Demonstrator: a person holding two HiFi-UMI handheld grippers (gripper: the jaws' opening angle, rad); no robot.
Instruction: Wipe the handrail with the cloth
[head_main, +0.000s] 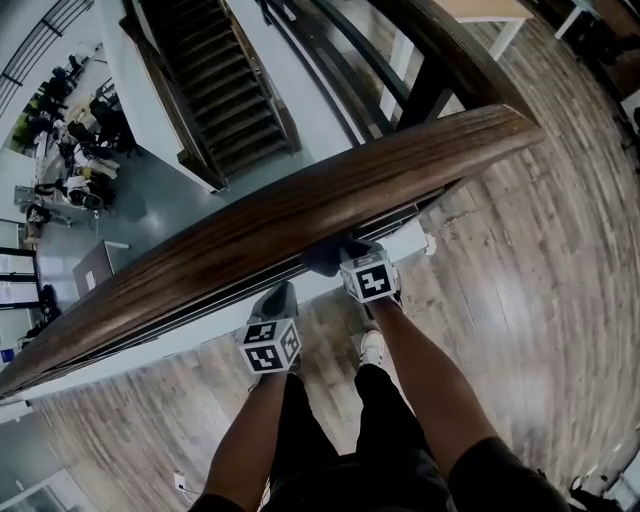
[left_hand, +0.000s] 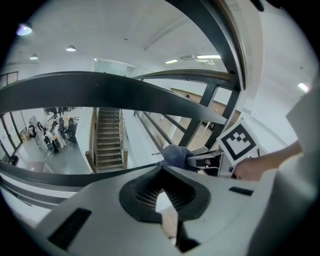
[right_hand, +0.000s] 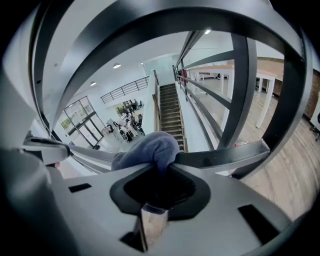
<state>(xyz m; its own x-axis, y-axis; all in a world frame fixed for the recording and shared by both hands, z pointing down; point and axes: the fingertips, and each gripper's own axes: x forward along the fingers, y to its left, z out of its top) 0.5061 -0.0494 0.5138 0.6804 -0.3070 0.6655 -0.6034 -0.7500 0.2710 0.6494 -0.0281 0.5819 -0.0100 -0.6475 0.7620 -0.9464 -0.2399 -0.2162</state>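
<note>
A broad dark wooden handrail (head_main: 300, 210) runs diagonally from lower left to upper right. Both grippers sit just below its near edge. My right gripper (head_main: 340, 258) is shut on a blue-grey cloth (head_main: 322, 262), which is tucked under the rail's edge. In the right gripper view the bunched cloth (right_hand: 147, 150) bulges out of the jaws of the right gripper (right_hand: 159, 167) against a dark bar (right_hand: 225, 152). My left gripper (head_main: 278, 298) is a little lower and to the left; its tips (left_hand: 161, 170) meet with nothing between them. From there I see the cloth (left_hand: 175, 155) in the right gripper (left_hand: 200, 161).
Beyond the rail is a drop to a lower floor, with a staircase (head_main: 220, 90) and people at desks (head_main: 70, 130). Dark metal balusters (head_main: 425, 95) stand under the rail. The person's legs and a shoe (head_main: 372, 348) are on the wooden floor (head_main: 520, 260).
</note>
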